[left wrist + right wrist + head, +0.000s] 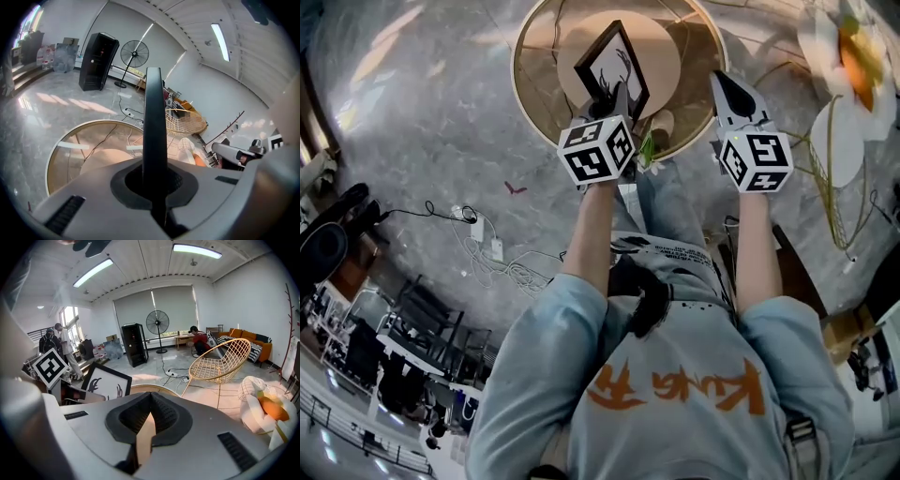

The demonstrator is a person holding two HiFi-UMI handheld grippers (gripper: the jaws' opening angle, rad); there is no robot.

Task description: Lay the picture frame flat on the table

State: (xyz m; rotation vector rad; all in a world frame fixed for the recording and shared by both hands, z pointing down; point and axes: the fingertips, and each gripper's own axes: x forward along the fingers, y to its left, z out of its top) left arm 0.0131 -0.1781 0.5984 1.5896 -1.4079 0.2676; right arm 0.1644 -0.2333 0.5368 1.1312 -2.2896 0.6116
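Picture frame (612,64) – black border, white print w/ dark brush marks – not flat yet. It stands on edge, tilted, rising straight out of the left gripper (614,97) and above the round table (542,66). Can't tell if any corner touches the top.

Left gripper view: frame (153,117) is edge-on, a black bar dead centre in the left gripper (154,179). Jaws are clamped on its lower edge, pads tight on both faces. Table rim (51,159) is below and ahead of the jaws.

Right gripper (724,82) is off to the frame's right, at the table's edge, well apart from the frame, not touching it. In its own view the right gripper (150,397) has jaws pressed together at the tips w/ nothing between, just a tan sliver of table seen through the gap behind them. From there the frame (107,380) is to its left, face-on, w/ the left gripper's marker cube (49,367) just beyond it.

Bkgd, ahead of the right gripper: wire chair (220,362), standing fan (157,324), black cabinet (135,343). Cables (492,258) lie on the floor, behind and left of the left gripper.
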